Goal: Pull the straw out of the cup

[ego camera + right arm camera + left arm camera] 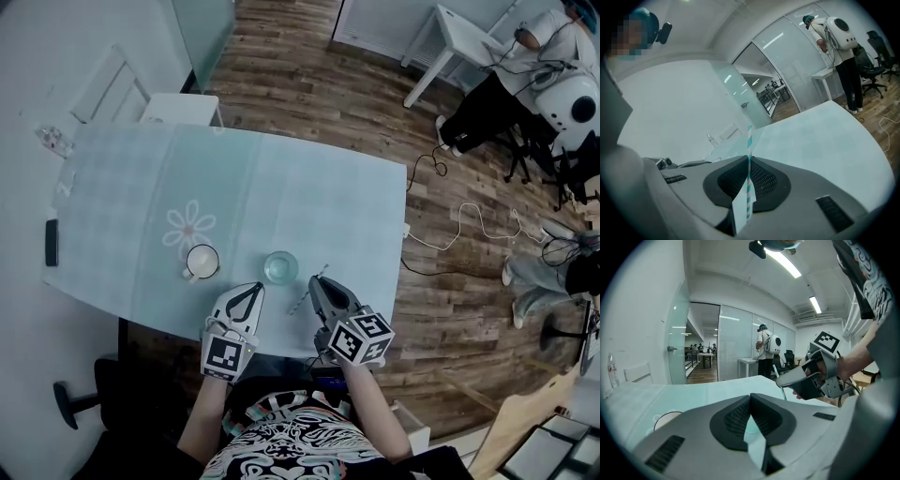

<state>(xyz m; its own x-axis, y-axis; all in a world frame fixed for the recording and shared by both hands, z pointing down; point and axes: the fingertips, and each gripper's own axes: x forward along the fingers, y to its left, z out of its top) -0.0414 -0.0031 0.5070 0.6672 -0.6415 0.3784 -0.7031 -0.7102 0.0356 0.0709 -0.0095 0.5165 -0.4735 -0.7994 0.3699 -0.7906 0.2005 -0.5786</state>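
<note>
Dark wood-plank floor (309, 84) w/ white cables (469, 225) lying just off the table's right edge. Pale table (309, 178) (faint flower print toward its front-left corner), white chair (183, 108) at its far edge. White desk (464, 33) far right. Glass partition walls (736, 343), plain white wall (642, 310) on the left. Ceiling strip lights (787, 263) lit. Black office chairs (879, 61) by the desk.

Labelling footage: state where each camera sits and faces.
Head view: on the person's head, steeply down at the table; forearms, left gripper, right gripper show.
Left gripper view: on that gripper, along its shut jaws across the table.
Right gripper view: on that gripper, along jaws clamping the straw.
Shared: head and left gripper views both show the right gripper.
</note>
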